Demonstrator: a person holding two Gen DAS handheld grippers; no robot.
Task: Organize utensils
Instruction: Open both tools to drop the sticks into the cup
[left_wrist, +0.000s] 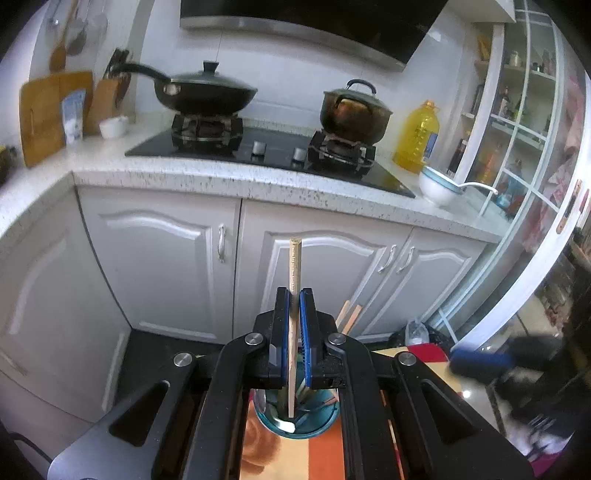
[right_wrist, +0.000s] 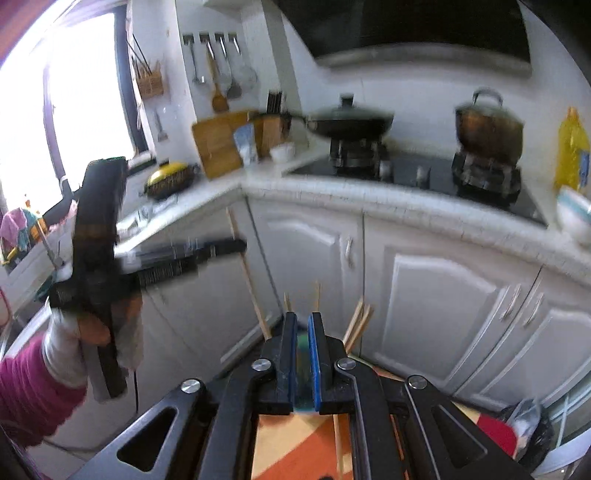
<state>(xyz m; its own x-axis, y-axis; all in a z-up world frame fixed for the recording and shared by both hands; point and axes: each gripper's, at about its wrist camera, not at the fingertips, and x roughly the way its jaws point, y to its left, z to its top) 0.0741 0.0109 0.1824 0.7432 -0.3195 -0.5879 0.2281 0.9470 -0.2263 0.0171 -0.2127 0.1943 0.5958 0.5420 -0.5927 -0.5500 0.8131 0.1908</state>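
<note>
left gripper (left_wrist: 295, 295) clamped on one wooden chopstick (left_wrist: 294, 266) standing upright mid-frame, teal utensil cup (left_wrist: 295, 421) right below it at bottom centre, right gripper (right_wrist: 302, 319) pinched shut with nothing visibly in it, more chopsticks (right_wrist: 356, 323) poking up just behind, stove (left_wrist: 266, 147) way back

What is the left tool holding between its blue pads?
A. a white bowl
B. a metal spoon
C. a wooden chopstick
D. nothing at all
C: in the left wrist view, the left tool is shut on a thin wooden chopstick that sticks up past its blue pads.
</note>
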